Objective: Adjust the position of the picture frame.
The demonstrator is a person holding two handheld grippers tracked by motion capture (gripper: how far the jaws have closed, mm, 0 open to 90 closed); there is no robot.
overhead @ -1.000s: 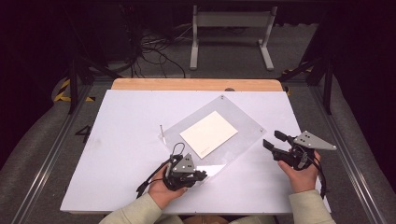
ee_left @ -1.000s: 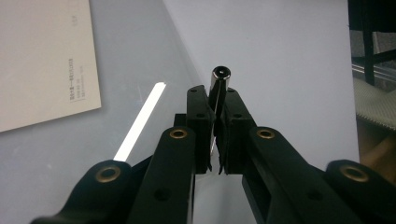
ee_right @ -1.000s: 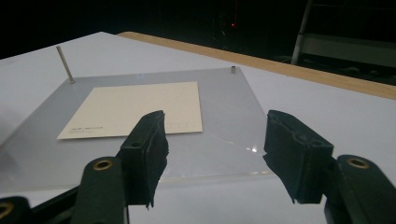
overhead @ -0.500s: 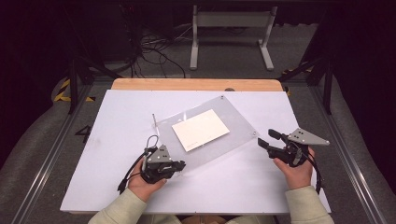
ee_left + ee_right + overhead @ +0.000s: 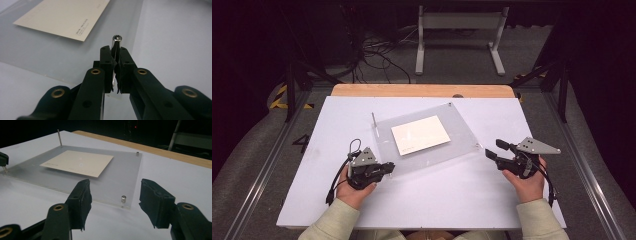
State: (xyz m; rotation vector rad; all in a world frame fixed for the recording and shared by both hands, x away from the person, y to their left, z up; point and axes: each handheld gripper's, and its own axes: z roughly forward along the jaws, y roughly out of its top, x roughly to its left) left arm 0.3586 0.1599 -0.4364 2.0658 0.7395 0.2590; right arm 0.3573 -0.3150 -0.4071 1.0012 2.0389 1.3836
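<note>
White table (image 5: 447, 200), wooden far edge, clear acrylic plate (image 5: 459, 130) lying on it

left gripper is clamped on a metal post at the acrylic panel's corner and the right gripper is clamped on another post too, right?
Not quite. The left gripper is shut on a metal post at the clear acrylic panel's corner, but the right gripper is open. The right gripper view shows its jaws spread, with a short post untouched beyond them.

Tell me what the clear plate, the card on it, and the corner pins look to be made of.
Clear plate: likely acrylic, glossy; the white table shows through it and its edges look frosted.
Card: matte cream paper or cardstock with small printed text.
Corner pins: shiny silver, probably steel; the left tool is shut on one.
</note>
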